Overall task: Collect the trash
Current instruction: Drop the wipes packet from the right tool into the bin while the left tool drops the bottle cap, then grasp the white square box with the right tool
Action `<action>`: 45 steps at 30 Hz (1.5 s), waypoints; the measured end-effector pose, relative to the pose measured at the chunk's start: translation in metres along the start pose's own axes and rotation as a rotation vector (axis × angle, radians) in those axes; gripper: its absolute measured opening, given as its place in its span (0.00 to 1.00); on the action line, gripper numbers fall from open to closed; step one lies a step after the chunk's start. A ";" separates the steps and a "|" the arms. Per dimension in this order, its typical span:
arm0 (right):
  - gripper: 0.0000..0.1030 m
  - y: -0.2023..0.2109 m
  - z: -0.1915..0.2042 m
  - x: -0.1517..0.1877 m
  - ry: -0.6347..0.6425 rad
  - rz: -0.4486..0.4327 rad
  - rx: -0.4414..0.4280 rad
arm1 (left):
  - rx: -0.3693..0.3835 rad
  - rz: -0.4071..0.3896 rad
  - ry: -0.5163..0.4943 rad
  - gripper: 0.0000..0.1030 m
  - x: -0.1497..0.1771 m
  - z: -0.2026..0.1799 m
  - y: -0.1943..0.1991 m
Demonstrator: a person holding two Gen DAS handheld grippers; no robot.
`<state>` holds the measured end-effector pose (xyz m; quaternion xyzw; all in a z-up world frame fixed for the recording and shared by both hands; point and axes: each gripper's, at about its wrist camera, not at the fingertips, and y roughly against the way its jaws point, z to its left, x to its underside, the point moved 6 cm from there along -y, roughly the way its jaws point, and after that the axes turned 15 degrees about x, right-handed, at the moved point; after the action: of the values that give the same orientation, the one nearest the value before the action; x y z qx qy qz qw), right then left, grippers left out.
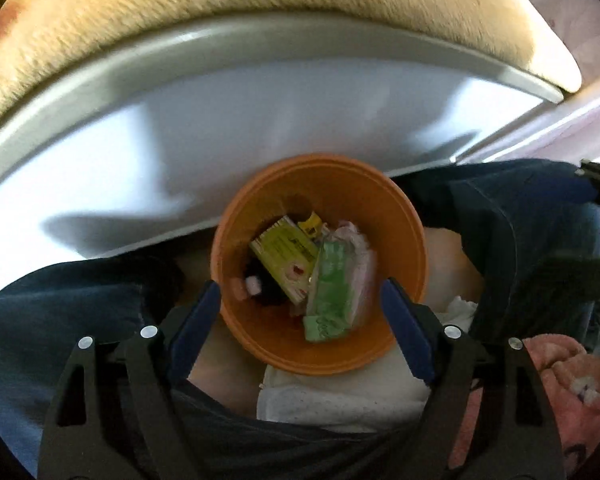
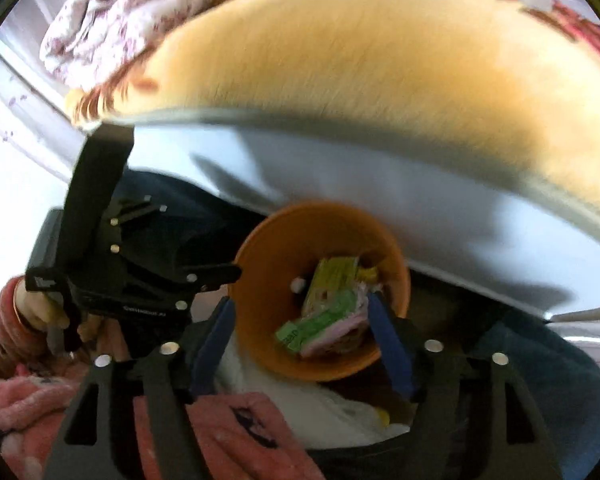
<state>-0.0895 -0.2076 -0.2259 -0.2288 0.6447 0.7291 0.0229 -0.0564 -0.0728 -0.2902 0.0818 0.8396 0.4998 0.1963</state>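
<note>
While both pairs of jaws stood wide apart and empty, the left gripper (image 1: pixel 302 300) and right gripper (image 2: pixel 300 326) hung over the orange bin (image 1: pixel 404 216), wrappers (image 1: pixel 332 280) lying inside it, near the white bed frame (image 1: pixel 260 120) beyond.

Very little can be read. In the right wrist view, small white lettering runs along the black body of the left hand-held gripper (image 2: pixel 236 276); it looks like a brand name beginning "Genrobot", but blur leaves the ending uncertain. A small white mark on the black block at that gripper's outer end is too blurred to read. Inside the orange bin (image 1: pixel 404 240), the green wrapper (image 1: pixel 332 284) and the yellow-green packet (image 1: pixel 286 258) carry print, yet the characters are too small and smeared to make out in either view.
</note>
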 end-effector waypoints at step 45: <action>0.90 0.060 -0.219 -0.250 -0.313 -0.438 0.354 | 0.036 -0.442 -0.101 0.88 -0.265 -0.029 0.149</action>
<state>0.1814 -0.3607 -0.0936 -0.2398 0.6856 0.6095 0.3177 0.1638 -0.1125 -0.0824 -0.0757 0.8350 0.4249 0.3413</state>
